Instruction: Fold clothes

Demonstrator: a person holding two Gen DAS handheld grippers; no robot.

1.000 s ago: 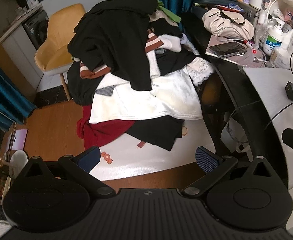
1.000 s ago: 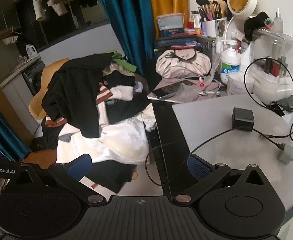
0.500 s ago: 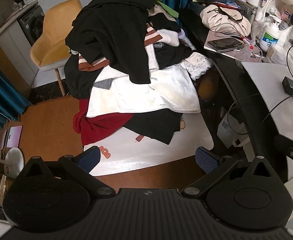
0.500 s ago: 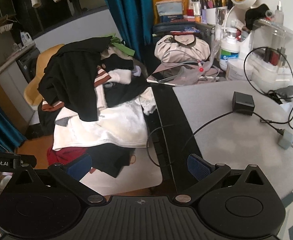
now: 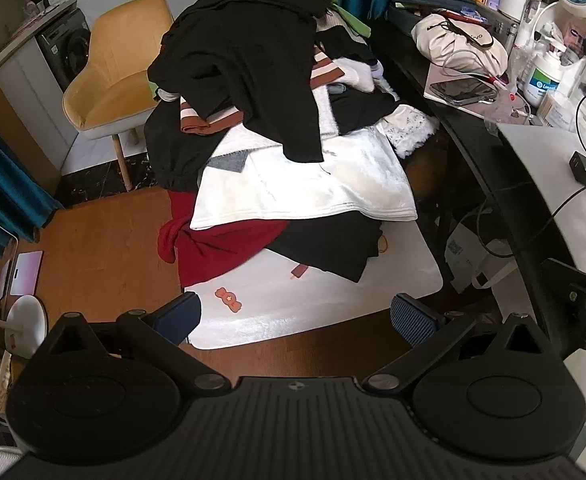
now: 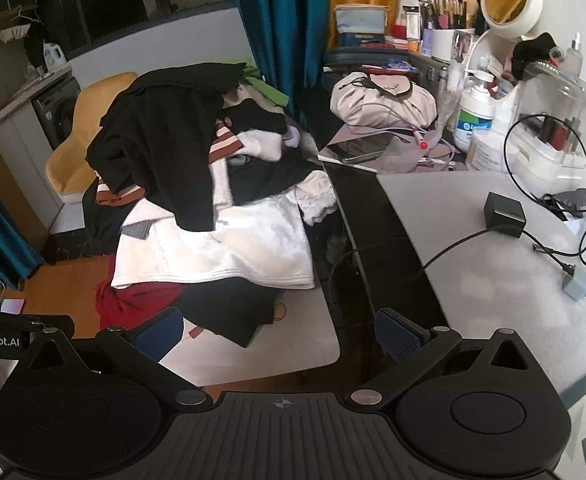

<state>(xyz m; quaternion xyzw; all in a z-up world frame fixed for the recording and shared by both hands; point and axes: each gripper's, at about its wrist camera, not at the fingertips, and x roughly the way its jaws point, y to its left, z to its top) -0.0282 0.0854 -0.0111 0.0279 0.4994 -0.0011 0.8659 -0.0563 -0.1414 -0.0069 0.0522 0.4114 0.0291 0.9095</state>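
A tall heap of clothes (image 5: 277,128) covers the far part of a white mat (image 5: 325,304) on a brown table. A black garment (image 5: 249,60) lies on top, above a white garment (image 5: 313,188), a dark red one (image 5: 217,248) and a brown-striped piece (image 5: 209,120). My left gripper (image 5: 293,318) hangs open over the mat's near edge, well short of the heap, holding nothing. In the right wrist view the same heap (image 6: 209,184) lies left of centre, and my right gripper (image 6: 279,334) is open and empty above the mat's right corner.
A yellow chair (image 5: 113,68) stands behind the heap on the left. A black desk edge (image 6: 377,240) and a grey desk mat (image 6: 493,272) with a charger (image 6: 505,214) and cables lie right. A bag (image 6: 381,98), phone (image 6: 361,148) and cosmetics crowd the back.
Both cameras have drawn back and up from the heap, so more of the white mat and the red garment shows. Both grippers stay open and the clothes have not moved.
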